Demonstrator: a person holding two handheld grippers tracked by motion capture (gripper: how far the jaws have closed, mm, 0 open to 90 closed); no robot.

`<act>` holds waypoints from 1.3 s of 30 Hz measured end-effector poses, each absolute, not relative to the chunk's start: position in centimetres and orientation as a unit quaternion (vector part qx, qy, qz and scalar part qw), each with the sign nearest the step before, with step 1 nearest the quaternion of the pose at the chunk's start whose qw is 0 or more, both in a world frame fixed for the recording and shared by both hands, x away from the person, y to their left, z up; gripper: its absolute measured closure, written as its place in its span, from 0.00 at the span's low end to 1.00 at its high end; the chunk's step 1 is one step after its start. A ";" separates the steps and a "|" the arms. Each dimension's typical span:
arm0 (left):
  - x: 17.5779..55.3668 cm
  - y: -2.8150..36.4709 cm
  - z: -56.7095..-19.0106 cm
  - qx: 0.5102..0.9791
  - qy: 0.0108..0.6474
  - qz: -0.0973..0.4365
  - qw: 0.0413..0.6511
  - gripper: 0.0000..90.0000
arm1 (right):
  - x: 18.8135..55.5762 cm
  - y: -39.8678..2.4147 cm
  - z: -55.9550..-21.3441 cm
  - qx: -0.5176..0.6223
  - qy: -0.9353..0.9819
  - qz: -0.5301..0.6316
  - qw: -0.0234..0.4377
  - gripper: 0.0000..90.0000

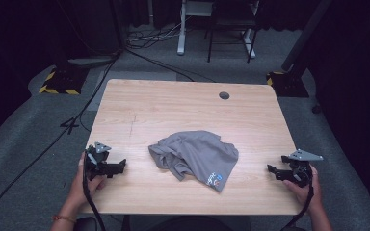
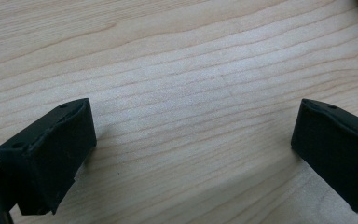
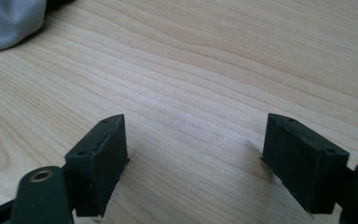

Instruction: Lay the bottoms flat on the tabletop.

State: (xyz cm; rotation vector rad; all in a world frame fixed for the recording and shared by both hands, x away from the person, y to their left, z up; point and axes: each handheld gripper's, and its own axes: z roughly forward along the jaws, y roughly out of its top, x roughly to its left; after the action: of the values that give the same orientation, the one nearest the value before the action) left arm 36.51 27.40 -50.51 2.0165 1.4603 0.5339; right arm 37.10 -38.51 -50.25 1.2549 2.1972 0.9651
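A crumpled grey garment (image 1: pixel 195 156) with a small coloured logo lies in the middle of the wooden table (image 1: pixel 173 103). My left gripper (image 1: pixel 120 166) rests on the table near its left front edge, held by a hand, and points toward the cloth. Its jaws stand wide open over bare wood, as the left gripper view (image 2: pixel 193 154) shows. Near the right front edge my right gripper (image 1: pixel 271 172) points left toward the cloth. It is open too, with bare wood between its jaws (image 3: pixel 196 163). A corner of the grey garment (image 3: pixel 9 21) lies at that view's top left.
A round cable hole (image 1: pixel 224 95) sits near the table's far edge. Cables run over the grey floor at the left, past a yellow-striped stand base (image 1: pixel 60 79). A white desk frame (image 1: pixel 183 29) and dark stands are behind the table.
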 end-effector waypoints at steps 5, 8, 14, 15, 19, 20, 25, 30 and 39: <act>36.1 27.6 -50.5 0.792 0.490 0.182 0.314 0.08 | 37.1 -38.5 -50.2 0.446 0.796 0.347 0.217 0.23; 36.6 26.9 -50.2 0.802 0.475 0.182 0.313 0.13 | 37.3 -38.4 -50.1 0.438 0.802 0.349 0.211 0.24; 37.0 24.8 -49.1 0.834 0.421 0.187 0.304 0.20 | 38.4 -36.8 -48.7 0.409 0.806 0.376 0.203 0.29; 37.0 24.2 -48.8 0.840 0.404 0.186 0.310 0.20 | 38.4 -36.8 -48.7 0.409 0.806 0.376 0.203 0.29; 37.6 21.2 -47.5 0.848 0.364 0.188 0.335 0.23 | 40.0 -33.8 -45.9 0.374 0.820 0.383 0.204 0.35; 37.9 20.6 -47.3 0.849 0.356 0.188 0.342 0.23 | 40.8 -32.6 -45.1 0.373 0.823 0.380 0.199 0.36; 39.8 17.9 -46.4 0.851 0.343 0.177 0.357 0.25 | 45.1 -27.2 -44.1 0.343 0.853 0.339 0.197 0.40; 41.0 15.7 -46.7 0.861 0.317 0.148 0.369 0.36 | 47.7 -24.1 -46.0 0.330 0.874 0.314 0.167 0.42; 39.1 13.7 -47.8 0.899 0.227 0.111 0.359 0.61 | 46.4 -21.9 -48.0 0.292 0.900 0.292 0.142 0.39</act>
State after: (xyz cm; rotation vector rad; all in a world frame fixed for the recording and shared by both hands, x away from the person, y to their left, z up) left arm 39.13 13.66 -47.77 2.3171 0.5842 0.2857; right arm 46.36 -21.92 -47.98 0.8431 2.5969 0.8414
